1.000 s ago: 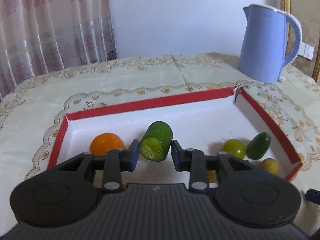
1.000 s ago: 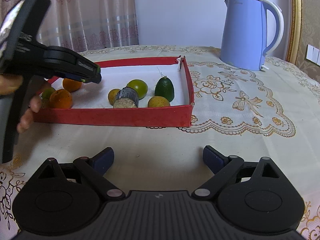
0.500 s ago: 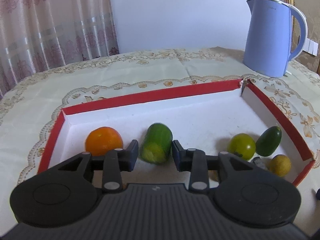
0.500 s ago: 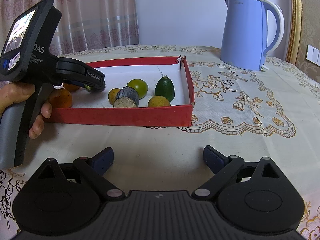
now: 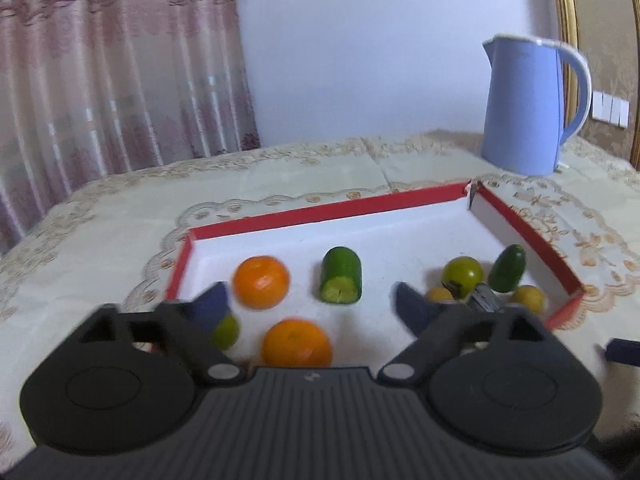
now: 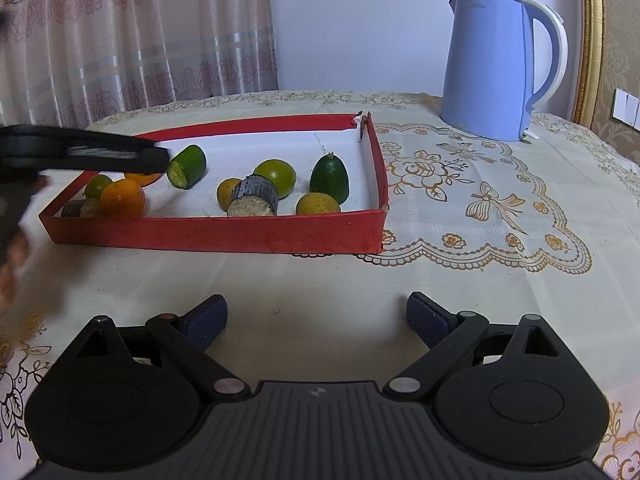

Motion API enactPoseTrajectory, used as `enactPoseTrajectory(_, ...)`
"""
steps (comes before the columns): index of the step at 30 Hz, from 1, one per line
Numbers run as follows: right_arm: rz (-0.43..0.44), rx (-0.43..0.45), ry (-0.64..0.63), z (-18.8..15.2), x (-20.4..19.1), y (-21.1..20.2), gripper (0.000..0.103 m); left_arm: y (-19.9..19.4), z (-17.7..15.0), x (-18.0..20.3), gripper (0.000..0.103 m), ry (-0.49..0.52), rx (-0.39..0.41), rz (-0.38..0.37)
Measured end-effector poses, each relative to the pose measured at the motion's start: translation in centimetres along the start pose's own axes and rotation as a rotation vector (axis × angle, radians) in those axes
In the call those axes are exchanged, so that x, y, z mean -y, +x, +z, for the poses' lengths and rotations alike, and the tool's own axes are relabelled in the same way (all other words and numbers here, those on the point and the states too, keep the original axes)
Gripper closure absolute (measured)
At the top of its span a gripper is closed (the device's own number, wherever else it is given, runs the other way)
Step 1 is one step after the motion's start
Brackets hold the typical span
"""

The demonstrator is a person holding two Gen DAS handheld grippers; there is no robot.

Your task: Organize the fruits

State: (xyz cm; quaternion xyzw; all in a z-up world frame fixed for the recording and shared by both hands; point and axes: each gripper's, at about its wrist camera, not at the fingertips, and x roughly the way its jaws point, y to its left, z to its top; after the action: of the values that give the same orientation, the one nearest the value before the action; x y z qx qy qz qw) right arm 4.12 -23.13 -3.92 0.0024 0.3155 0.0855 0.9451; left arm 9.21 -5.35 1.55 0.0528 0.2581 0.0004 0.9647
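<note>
The red tray (image 6: 224,234) is sitting on the tablecloth (image 6: 460,264), its near wall hiding the bases of the fruit, and the blue kettle (image 6: 494,68) is standing beyond it. The left gripper (image 5: 312,304), blurred, has just been opening; its jaws are gaping wide with nothing between them, the cucumber piece (image 5: 341,276) lying free on the tray floor. The right gripper (image 6: 316,314) is hovering spread wide and empty over bare cloth.

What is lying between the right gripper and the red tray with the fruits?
Nothing but bare tablecloth. In the right wrist view, the right gripper stands open in front of the red tray, and only cloth fills the stretch between them.
</note>
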Motion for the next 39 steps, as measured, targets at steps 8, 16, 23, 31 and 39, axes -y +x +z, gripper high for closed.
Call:
enactPoseTrajectory(8,-0.003,0.09,0.13,-0.3,-0.3,-2.6,0.006,-6.8,-2.0,-0.9,0.0,-0.013,0.058,0.032)
enactPoseTrajectory(16,-0.159,0.087,0.135,1.1,-2.5,-3.5,0.006,-9.0,-2.8,-2.5,0.0,-0.09,0.036,0.06)
enactPoseTrajectory(23,-0.209,0.074,0.124,1.6,-4.0,-3.1,0.006,-9.7,-3.1,-3.3,0.0,-0.108,0.021,0.049)
enactPoseTrajectory(31,-0.231,0.066,0.103,2.1,-5.2,-2.6,0.006,-9.7,-3.2,-3.6,0.0,-0.117,0.006,0.049)
enactPoseTrajectory(39,-0.252,0.066,0.087,2.3,-5.8,-2.0,0.006,-9.6,-3.2,-3.1,0.0,-0.085,0.001,0.048)
